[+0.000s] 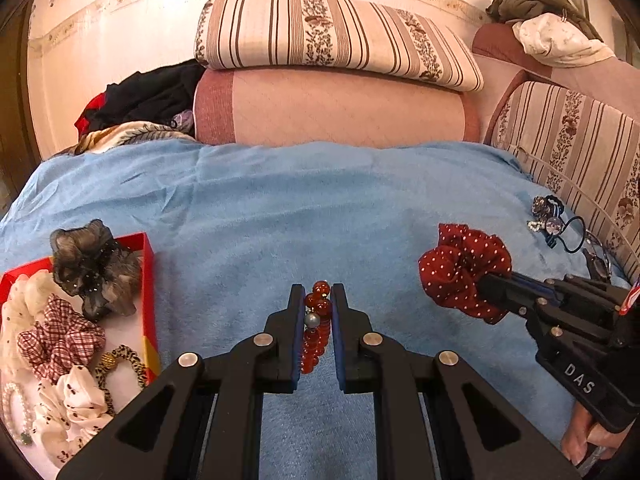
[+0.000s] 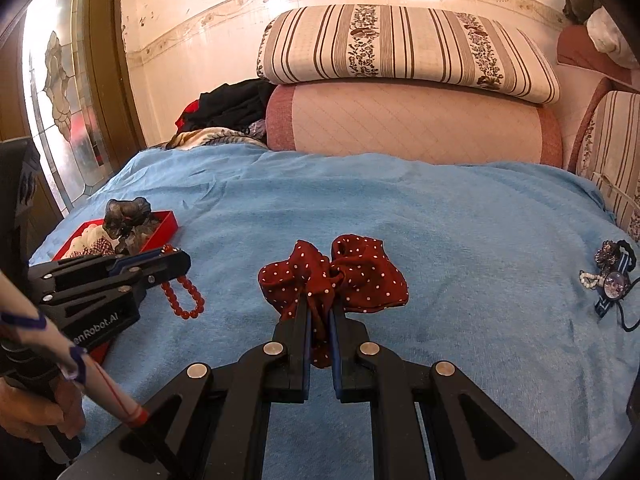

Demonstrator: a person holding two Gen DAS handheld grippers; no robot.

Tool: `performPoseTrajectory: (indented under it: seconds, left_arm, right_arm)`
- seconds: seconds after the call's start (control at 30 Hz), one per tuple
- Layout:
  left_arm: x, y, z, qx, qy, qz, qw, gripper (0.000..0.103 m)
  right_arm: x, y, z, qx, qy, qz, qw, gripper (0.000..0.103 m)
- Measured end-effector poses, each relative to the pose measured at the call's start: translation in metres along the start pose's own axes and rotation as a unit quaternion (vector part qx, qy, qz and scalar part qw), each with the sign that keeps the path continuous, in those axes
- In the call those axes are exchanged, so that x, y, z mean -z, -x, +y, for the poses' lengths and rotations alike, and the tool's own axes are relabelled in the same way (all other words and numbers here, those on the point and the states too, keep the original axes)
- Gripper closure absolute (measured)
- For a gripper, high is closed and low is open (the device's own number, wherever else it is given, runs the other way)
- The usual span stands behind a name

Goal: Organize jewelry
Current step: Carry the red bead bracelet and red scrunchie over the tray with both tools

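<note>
Red glass-like beads, round and glossy, with one grey bead among them: a bracelet [image 1: 317,326] pinched between the narrow-set black fingers of the left gripper [image 1: 316,292], lower centre of the left wrist view. In the right wrist view the same bracelet [image 2: 185,294] hangs as a loop from the left gripper [image 2: 176,258] at left of frame, just above the blanket.

Right gripper [image 2: 320,304], lower centre of its own view, fingers closed narrow on a scrunchie [image 2: 336,276]: dark red cloth, white dots, gathered into soft ruffles. Blue pads line the inner faces of the fingers. From the left wrist view the scrunchie [image 1: 464,268] sits at right of frame, bunched at the tip of the right gripper [image 1: 486,280].

Red box [image 1: 149,280], shallow, pale inside, at lower left of the left wrist view. It holds a grey sheer ruffled scrunchie [image 1: 94,268], a red-and-white checked one, a cream dotted one, a leopard-print band and a strand of pearls. In the right wrist view the box [image 2: 168,220] lies at left of frame, behind the left gripper.

Loose heap of hair ties [image 2: 612,276] at right edge: dark elastic loops, a round glassy charm, small white beads, well apart from both grippers.

Surface: blue blanket [image 2: 400,208], fuzzy, lightly creased. Behind it a pink quilted bolster [image 2: 416,120] with a striped floral pillow [image 2: 404,44] on top. Dark clothes heaped at upper left beside the bolster. Pale wall with a flower border; patterned glass door at far left.
</note>
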State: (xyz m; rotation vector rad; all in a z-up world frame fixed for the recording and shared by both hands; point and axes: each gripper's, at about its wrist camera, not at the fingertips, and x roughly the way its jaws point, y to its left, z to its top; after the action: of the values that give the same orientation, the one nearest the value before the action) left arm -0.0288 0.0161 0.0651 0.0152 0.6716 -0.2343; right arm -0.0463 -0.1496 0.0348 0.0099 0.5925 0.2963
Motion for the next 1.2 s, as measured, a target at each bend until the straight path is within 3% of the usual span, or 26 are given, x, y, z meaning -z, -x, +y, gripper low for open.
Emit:
performPoseTrajectory:
  seconds: [0.4, 0.77, 1.2]
  left_arm:
    - [-0.003, 0.052, 0.024, -0.006, 0.013, -0.045, 0.9989, 0.091]
    - [0.002, 0.101, 0.095, -0.042, 0.067, -0.081, 0.9936, 0.091]
    - [0.023, 0.13, 0.169, -0.09, 0.119, -0.08, 0.9855, 0.091]
  right_arm:
    - [0.005, 0.019, 0.047, 0.001, 0.002, -0.009, 1.0, 0.095]
    - [-0.008, 0.025, 0.115, -0.024, 0.042, -0.016, 0.999, 0.095]
    - [-0.008, 0.015, 0.201, -0.088, 0.097, -0.003, 0.991, 0.094]
